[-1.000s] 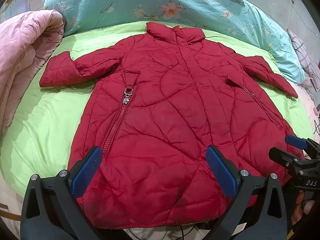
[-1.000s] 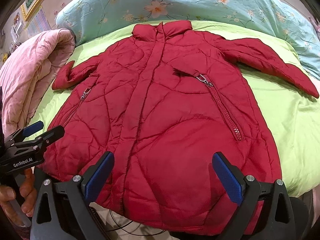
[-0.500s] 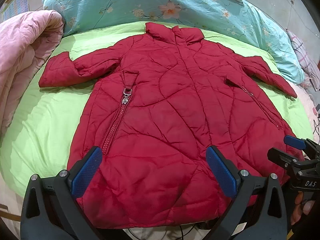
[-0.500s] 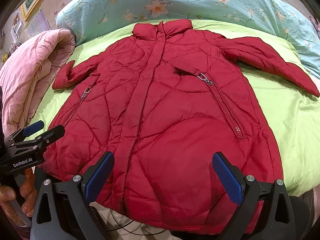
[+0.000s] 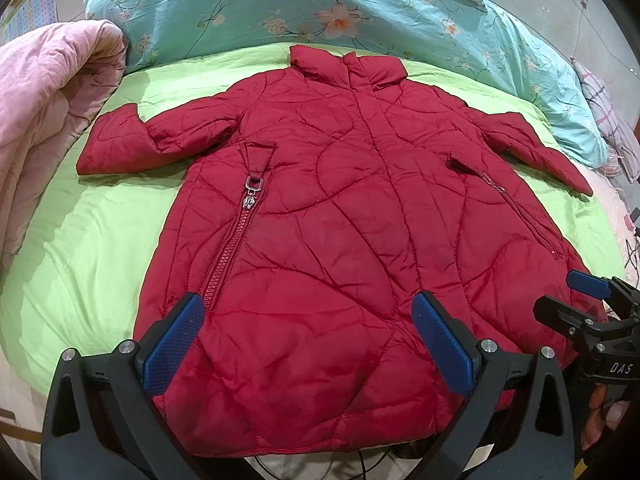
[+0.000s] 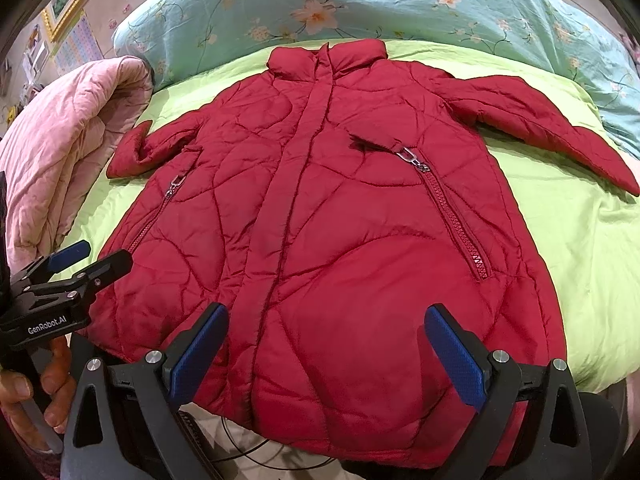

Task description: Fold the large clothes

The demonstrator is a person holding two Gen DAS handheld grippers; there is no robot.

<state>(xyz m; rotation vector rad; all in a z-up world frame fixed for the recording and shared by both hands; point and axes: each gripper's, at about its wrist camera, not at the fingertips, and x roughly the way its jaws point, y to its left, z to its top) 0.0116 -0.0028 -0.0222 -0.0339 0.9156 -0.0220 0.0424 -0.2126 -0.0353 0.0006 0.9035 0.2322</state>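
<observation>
Red coat [image 5: 340,240] flat on green sheet [image 5: 92,248]

The coat [image 5: 340,240] is deep red with silver zip pulls [image 5: 253,188]. It lies on a lime-green sheet [image 5: 92,248]. The duvet [image 5: 280,4] is turquoise with flowers, and the quilt [image 5: 44,92] pale pink.

One coat [image 5: 340,240], two grippers [image 5: 308,344]

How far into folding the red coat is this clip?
Done: the red coat lies spread flat, front up, on the green sheet, sleeves out. In hand: nothing; the left gripper and right gripper hover open over the hem. Left: every fold.
</observation>
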